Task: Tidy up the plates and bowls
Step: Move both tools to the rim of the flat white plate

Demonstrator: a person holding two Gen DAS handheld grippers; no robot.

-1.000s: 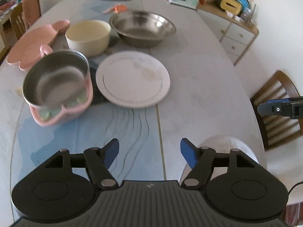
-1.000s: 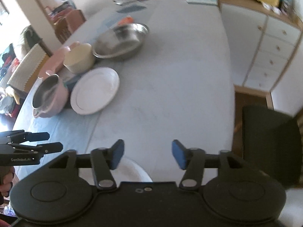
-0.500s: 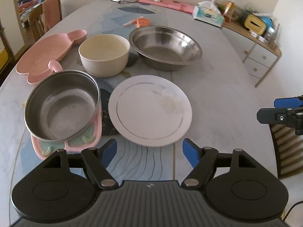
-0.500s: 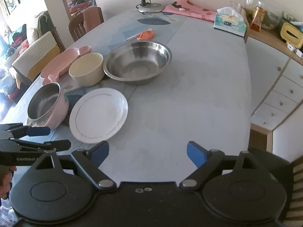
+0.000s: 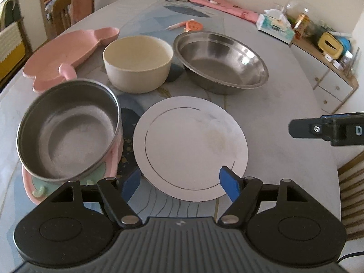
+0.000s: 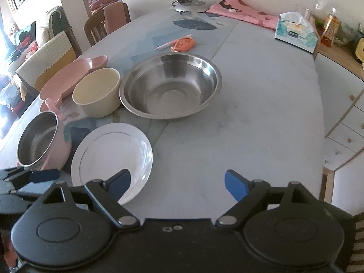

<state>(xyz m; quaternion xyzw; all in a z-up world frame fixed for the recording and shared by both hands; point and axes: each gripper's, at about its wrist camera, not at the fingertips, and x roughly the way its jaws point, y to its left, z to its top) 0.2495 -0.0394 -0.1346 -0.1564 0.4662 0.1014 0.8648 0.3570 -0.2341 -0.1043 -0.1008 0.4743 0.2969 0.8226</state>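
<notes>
Plates and bowls are all sitting unsorted ahead of you, nothing stacked yet. You're holding the left gripper (image 5: 179, 183) spread open and empty, its fingertips straddling the near rim of the white plate (image 5: 190, 143), not touching as far as I can tell. You're holding the right gripper (image 6: 177, 184) wide and empty too, its jaws having just been opening with nothing between them; the plate is lying just ahead of its left finger, bare table (image 6: 250, 118) ahead of the right one.

Going outward from the left gripper: the small steel bowl (image 5: 68, 127) is sitting in a pink holder (image 5: 34, 191) just ahead-left; the cream bowl (image 5: 137, 63) is standing beyond the plate; the wide steel basin (image 5: 220, 61) is resting ahead-right of that; the pink shaped tray (image 5: 68, 52) is lying farthest left.

Step in hand, I'm judging: you're approaching for the first pickup, likely the plate. Next you're needing to get one finger under the thin rim and close. The risk is the flat plate sliding away instead of lifting.
</notes>
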